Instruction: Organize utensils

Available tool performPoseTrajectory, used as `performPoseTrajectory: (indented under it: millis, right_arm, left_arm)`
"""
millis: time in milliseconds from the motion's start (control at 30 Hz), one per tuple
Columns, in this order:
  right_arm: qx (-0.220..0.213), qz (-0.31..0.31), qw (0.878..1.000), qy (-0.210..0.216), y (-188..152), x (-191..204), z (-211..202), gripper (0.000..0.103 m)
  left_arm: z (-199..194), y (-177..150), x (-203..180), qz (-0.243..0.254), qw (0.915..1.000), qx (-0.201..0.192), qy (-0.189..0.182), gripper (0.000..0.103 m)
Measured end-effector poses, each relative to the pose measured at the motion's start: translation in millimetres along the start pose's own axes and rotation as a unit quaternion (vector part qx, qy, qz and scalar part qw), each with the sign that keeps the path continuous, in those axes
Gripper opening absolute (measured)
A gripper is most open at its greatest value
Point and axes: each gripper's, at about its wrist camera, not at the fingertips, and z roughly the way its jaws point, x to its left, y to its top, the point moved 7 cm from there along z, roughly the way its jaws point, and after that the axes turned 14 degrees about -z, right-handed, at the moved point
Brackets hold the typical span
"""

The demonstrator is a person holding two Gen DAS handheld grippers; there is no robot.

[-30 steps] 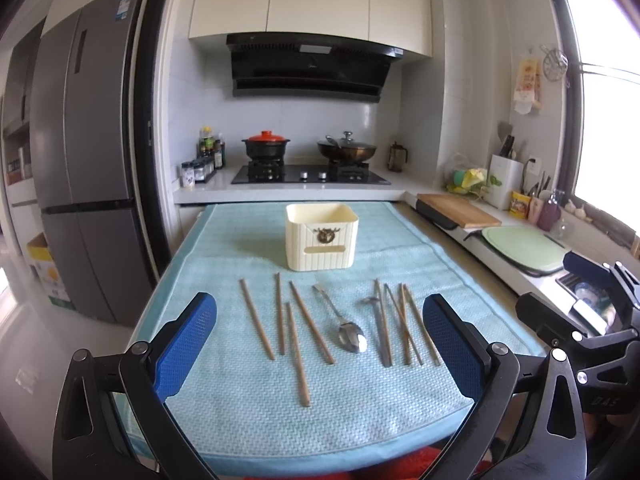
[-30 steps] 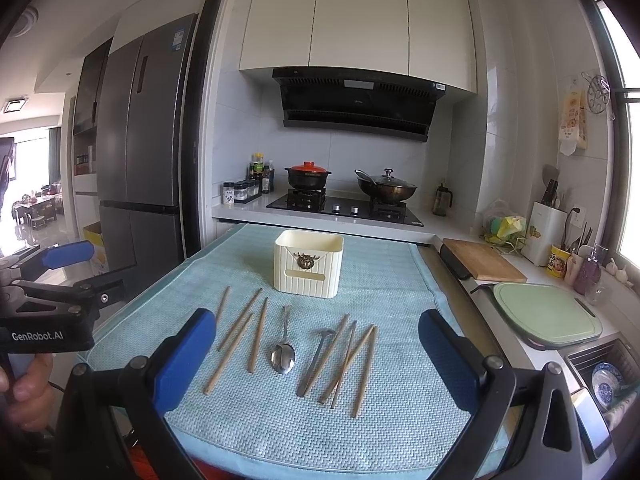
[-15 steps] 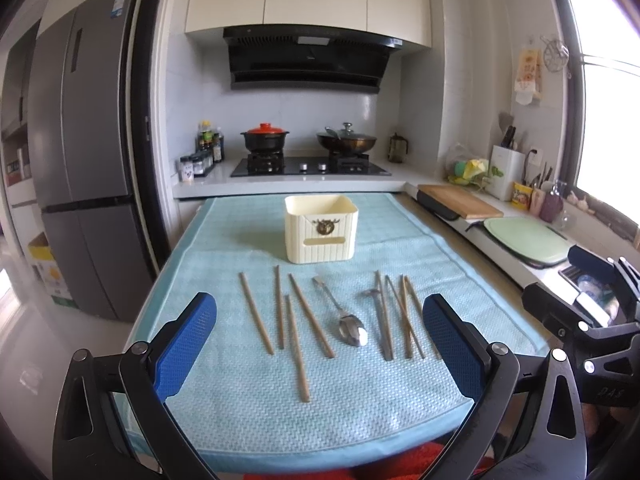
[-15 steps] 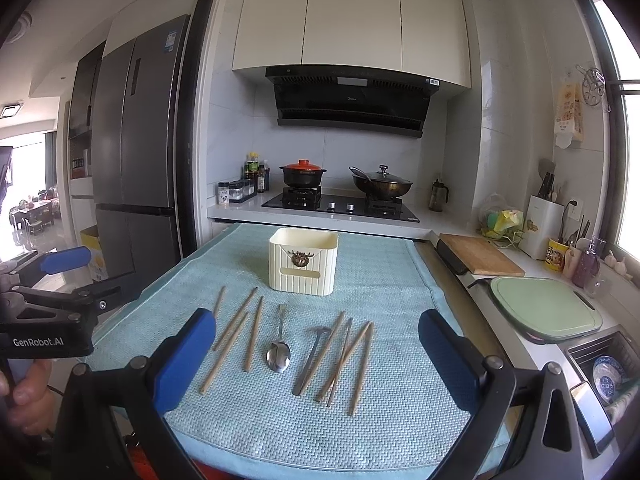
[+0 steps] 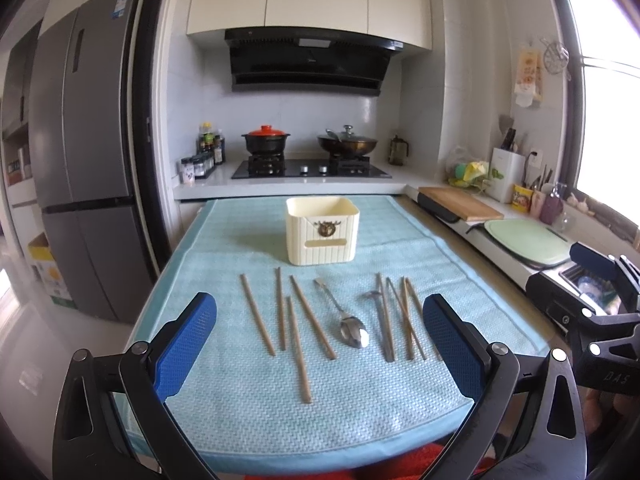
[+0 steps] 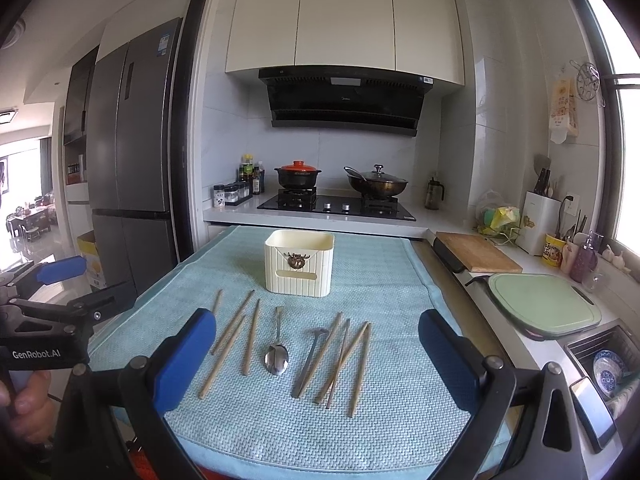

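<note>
Blue-clothed surface [image 5: 460,280] ahead, cream holder [image 5: 322,230] at twelve o'clock. Chopsticks [image 5: 296,354] and spoon [image 5: 344,316] lie between us, long axes running toward twelve. My left tongs [image 5: 316,346] and right tongs [image 6: 316,364] hang apart, empty; neither looks nearer.
</note>
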Motion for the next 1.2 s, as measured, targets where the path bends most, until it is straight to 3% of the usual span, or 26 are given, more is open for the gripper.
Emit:
performPoseTrajectory:
  millis: [867,1200]
  right_arm:
    - [0.016,0.012,1.0,-0.006,-9,-8,10,0.103]
    - [0.02,0.008,1.0,0.004,-9,-6,15,0.103]
  left_arm:
    - [15,-1,5,-0.002,0.9998,0.016,0.014,0.103]
    - [28,-2,9,-0.002,0.9989,0.029,0.036,0.103]
